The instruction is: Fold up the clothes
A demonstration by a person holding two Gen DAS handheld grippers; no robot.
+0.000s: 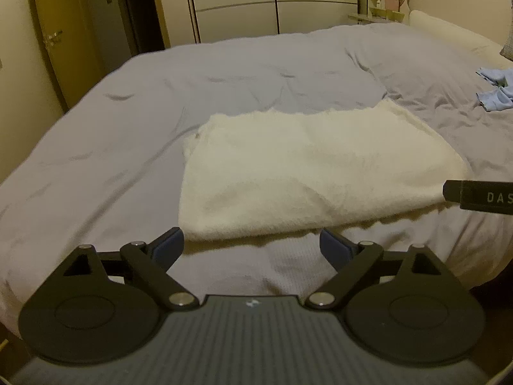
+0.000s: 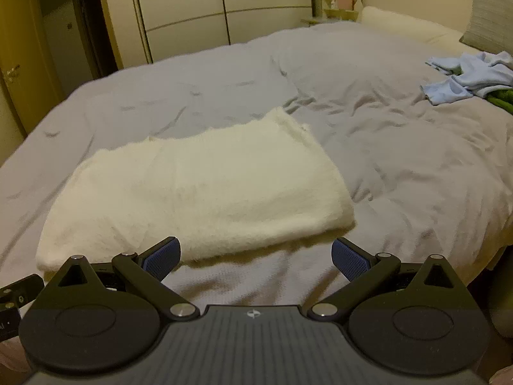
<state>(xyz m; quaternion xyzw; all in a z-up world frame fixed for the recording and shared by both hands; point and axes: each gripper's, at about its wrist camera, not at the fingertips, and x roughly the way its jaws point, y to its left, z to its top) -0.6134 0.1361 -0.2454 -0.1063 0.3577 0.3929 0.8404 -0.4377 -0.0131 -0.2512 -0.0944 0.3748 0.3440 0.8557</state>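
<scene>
1. The left gripper has its jaws spread wide and empty, poised low over the near edge of the bed. The folded cream garment lies just ahead of the jaws, its near folded edge running across in front of both pads and extending well off to the right of them.

2. The right gripper likewise has its jaws wide apart with nothing between them. In the right wrist view the cream garment sits just ahead and mostly to the left of the jaws; its near right corner lies ahead of the right pad.

3. Judging by the tidy rectangle, the next step is probably another fold or a lift to set it aside. To do it well, each gripper should take one near corner, biting all layers of the thick fluffy cloth and not just the top one.

4. Close the jaws deep enough that the pile does not slip, then move both grippers together at level height so the edges stay aligned.

5. Far ahead and to the right of the jaws, a crumpled pale blue garment waits near a grey pillow.
</scene>
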